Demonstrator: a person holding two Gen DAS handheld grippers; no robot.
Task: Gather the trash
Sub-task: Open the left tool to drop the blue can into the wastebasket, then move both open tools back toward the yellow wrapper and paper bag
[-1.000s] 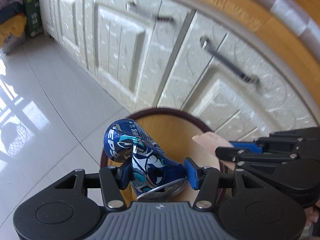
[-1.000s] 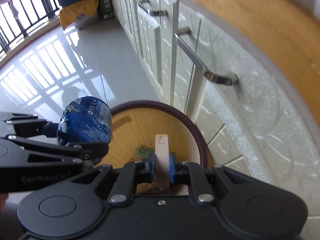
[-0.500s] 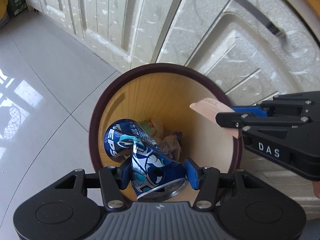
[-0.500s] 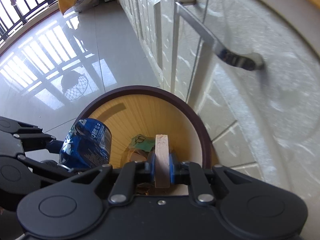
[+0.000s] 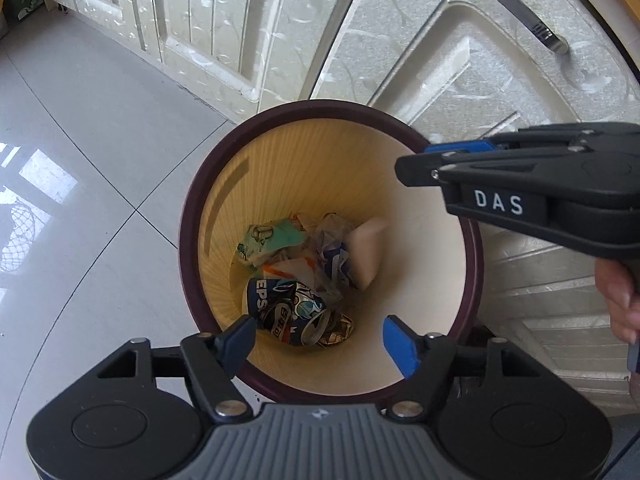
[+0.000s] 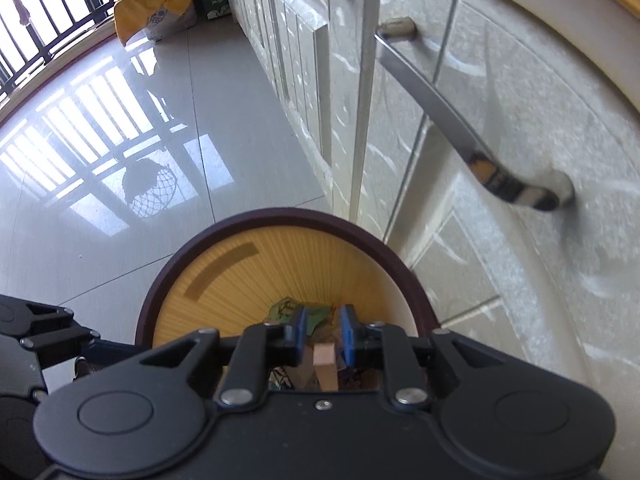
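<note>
Hovering over the bin with both grippers emptied.

The left gripper is standing wide with nothing between its jaws; the can is lying in the bin just ahead of them, among wrappers. The right gripper is parted narrowly, and the wood block is sitting loose below its jaws, apparently dropping in; whether it has landed I cannot tell. Both pieces seem binned, so little looks left here. Readable: "EPS" on the can, "DAS" on the right gripper's side.
</note>
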